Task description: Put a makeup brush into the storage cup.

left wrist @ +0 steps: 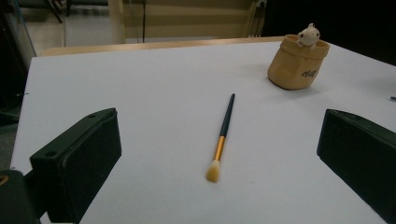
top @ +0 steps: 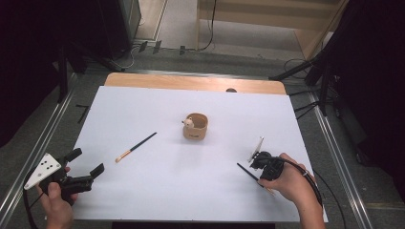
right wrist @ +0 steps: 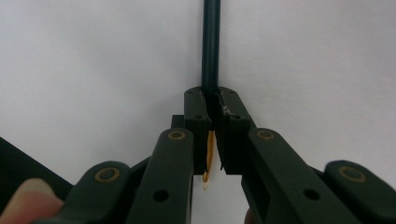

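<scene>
Pinching the thin dark-handled brush (right wrist: 210, 51) in my right tongs (right wrist: 211, 100) while my left tongs (left wrist: 219, 154) are hanging open; gripped so narrowly, it is risking swivelling or slipping onto the white table (top: 191, 191).

The right gripper (right wrist: 212, 135) is clamping a dark-handled brush (right wrist: 210, 46) between its closed jaws, the orange ferrule showing below the pads, above the white tabletop (right wrist: 93, 70).

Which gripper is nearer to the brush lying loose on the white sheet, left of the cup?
Left. The left gripper sits open just short of the loose brush; the right gripper is across the sheet, shut on another brush.
</scene>
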Available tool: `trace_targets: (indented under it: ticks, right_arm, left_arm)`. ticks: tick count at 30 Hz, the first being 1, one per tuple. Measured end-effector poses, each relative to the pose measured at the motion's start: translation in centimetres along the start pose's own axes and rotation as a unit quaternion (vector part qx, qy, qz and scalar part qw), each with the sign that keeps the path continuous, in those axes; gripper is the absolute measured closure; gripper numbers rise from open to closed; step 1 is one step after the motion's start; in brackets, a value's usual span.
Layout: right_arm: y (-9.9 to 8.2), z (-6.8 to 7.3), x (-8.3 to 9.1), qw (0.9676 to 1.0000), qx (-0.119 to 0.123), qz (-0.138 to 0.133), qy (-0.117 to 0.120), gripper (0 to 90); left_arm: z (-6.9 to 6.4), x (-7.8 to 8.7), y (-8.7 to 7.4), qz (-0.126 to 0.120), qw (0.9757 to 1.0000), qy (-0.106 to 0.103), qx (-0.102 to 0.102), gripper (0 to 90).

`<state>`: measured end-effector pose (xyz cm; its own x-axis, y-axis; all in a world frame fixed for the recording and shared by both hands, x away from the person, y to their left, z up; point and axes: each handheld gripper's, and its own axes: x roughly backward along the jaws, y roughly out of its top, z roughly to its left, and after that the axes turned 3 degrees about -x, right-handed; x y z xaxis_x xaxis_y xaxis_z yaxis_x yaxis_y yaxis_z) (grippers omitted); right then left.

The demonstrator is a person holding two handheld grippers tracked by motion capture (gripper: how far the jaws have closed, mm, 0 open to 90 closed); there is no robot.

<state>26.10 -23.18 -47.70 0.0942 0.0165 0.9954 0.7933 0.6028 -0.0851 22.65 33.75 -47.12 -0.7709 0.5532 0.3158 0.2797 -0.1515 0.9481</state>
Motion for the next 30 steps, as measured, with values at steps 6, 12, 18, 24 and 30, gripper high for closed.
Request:
trace_targets:
  ticks: [6, 12, 18, 24, 30]
  right_arm:
    - [-0.2, -0.4, 2.9, 0.9943, 0.018, -0.099, 0.033, 84.8]
    - [0.3, -0.1, 3.8, 0.9869, 0.024, -0.156, 0.036, 84.7]
    - [0.4, -0.4, 4.7, 0.974, 0.016, -0.222, 0.041, 84.7]
    - [0.5, -0.5, 5.3, 0.9631, 0.004, -0.266, 0.044, 84.8]
    - [0.7, -0.2, 5.4, 0.9553, 0.001, -0.293, 0.04, 84.7]
  left_arm:
    - [-0.4, -1.0, 0.6, 0.007, 0.9999, -0.011, -0.002, 0.0]
    - [-1.1, -2.0, 2.0, 0.004, 0.9997, -0.02, -0.009, 0.0]
    - [-2.2, -3.5, 2.7, 0.027, 0.999, -0.03, -0.022, 0.0]
    - [-3.2, -4.9, 4.0, 0.025, 0.9983, -0.046, -0.026, 0.0]
    - [-4.0, -6.2, 5.0, 0.024, 0.9976, -0.058, -0.03, 0.0]
